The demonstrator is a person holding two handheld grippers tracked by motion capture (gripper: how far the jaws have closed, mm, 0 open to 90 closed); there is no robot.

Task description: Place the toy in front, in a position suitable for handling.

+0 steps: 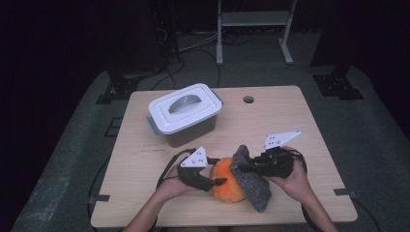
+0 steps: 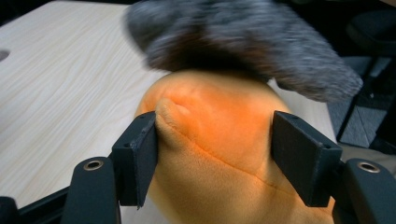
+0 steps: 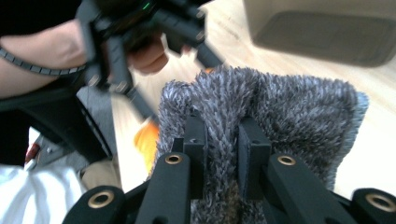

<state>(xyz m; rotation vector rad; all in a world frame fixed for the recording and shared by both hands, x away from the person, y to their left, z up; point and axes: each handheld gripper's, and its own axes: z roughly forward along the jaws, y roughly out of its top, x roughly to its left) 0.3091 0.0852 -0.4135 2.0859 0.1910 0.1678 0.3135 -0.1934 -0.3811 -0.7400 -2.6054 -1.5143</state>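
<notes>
Orange plush cushion [image 1: 227, 186], round and soft with a stitched seam, lies near the bench's [image 1: 145, 159] front edge, about midway along it. A grey shaggy fabric piece [image 1: 251, 181] is draped over its right side. The left gripper [image 1: 212, 182] has its jaws either side of the cushion, the left pad denting the plush, the right just beside it. The right gripper [image 1: 244, 167] is clamped on a fold of the grey pile. My guess: they are pulling the two apart; next, the left needs a firm squeeze while the right peels away. Farther back, toward the rear left corner, stands a white-lidded grey plastic box [image 1: 186, 113].
</notes>
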